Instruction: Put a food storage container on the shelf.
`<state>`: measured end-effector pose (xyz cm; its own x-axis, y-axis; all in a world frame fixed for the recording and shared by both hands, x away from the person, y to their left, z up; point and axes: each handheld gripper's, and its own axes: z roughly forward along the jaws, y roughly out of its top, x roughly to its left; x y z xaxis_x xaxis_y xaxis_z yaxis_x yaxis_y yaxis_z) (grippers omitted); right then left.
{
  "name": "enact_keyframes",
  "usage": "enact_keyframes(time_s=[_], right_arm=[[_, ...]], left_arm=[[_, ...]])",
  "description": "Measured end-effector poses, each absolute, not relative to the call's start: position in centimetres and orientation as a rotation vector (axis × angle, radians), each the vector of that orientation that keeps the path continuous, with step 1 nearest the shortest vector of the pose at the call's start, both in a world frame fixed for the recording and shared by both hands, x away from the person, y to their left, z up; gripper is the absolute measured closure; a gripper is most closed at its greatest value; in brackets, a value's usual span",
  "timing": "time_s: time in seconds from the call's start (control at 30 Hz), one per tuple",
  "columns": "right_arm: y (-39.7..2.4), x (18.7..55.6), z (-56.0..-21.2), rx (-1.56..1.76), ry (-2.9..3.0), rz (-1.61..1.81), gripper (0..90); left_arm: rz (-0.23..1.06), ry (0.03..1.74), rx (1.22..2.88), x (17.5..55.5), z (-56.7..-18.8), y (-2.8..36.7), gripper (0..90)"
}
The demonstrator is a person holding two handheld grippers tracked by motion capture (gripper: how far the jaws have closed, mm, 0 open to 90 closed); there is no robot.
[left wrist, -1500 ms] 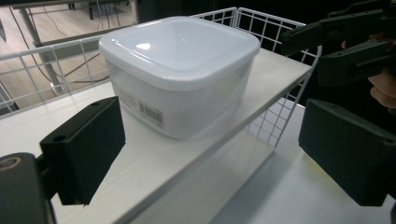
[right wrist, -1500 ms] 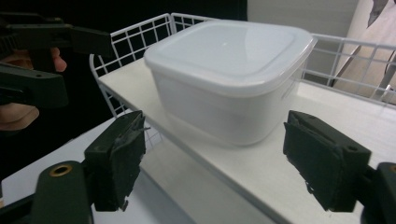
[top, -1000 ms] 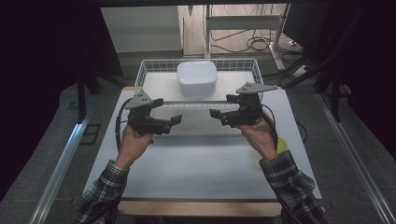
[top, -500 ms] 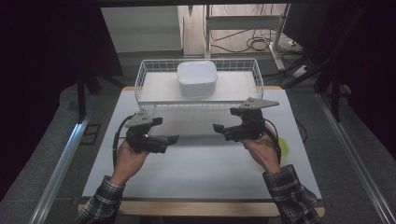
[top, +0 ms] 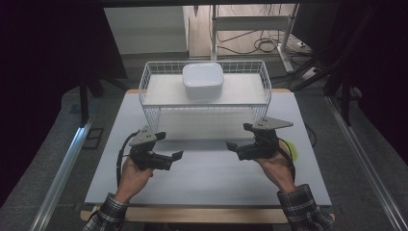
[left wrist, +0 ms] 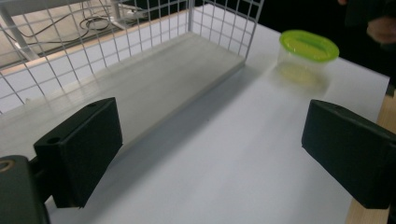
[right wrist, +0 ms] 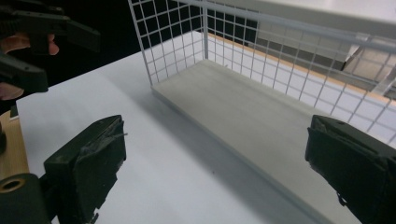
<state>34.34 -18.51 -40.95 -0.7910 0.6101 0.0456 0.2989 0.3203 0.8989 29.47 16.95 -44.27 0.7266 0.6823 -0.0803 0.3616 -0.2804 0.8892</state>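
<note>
Right now my left gripper [top: 169, 155] and my right gripper [top: 239, 145] both hover spread wide and empty over the white tabletop [top: 211, 178], facing each other. Beyond them stands a white wire basket [top: 207, 108], a white rounded square container [top: 202, 80] sitting up inside it. A clear tub with a lime-green lid [left wrist: 308, 49] rests just beside my right hand [top: 274, 166].

In the high view my right hand [top: 275, 163] hides most of the green-lidded tub [top: 291, 150]; my plaid sleeves [top: 304, 211] are cut off at the near edge; the white container's [top: 202, 81] contents cannot be told; far floor cables are blurred.
</note>
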Motion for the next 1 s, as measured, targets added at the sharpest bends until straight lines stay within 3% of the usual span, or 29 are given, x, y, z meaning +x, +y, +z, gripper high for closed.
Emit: enact_keyframes(time_s=[0.23,1.0], right_arm=[[-19.8,33.2,-42.6,0.888,2.28,1.451,5.4],[-22.0,29.5,-47.5,0.928,2.31,1.318,5.3]], left_arm=[[0.395,0.765,1.904,28.1,-46.0,16.4,5.1],[0.478,0.865,1.961,25.1,-50.6,18.1,4.3]])
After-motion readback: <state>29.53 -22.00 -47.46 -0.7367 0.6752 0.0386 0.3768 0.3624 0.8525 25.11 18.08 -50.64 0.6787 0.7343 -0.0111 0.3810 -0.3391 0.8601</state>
